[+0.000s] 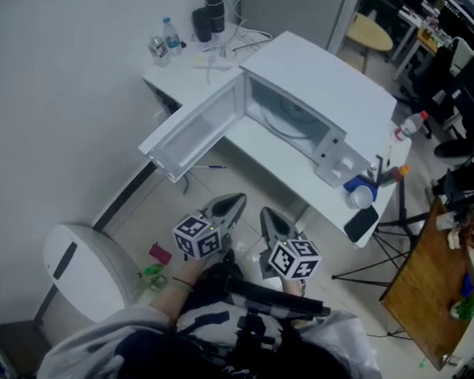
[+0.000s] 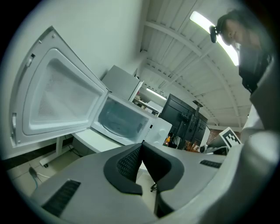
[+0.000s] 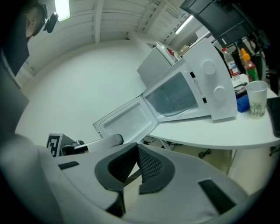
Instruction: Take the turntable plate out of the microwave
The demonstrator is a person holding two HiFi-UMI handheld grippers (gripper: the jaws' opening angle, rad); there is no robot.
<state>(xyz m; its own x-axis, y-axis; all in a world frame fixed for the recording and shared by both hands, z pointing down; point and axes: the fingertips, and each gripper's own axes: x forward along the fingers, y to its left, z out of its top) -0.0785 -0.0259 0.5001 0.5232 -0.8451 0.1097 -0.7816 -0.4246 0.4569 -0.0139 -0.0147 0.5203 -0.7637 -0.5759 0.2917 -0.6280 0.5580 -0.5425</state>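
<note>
One turntable plate (image 1: 289,119) lies flat inside the microwave (image 1: 329,90), which stands on the counter (image 1: 273,161) with its door (image 1: 194,133) swung wide. The left tongs (image 1: 229,205) and right tongs (image 1: 273,222) are pressed together, empty, well short of the opening. Best to spread one pair, enter level, and pinch the plate's near rim before lifting.

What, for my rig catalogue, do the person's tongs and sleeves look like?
The left tongs and right tongs are light grey shells with dark mesh-textured pads; each carries a white cube with black square markers. Sleeves are pale grey; a dark band circles the left wrist.
</note>
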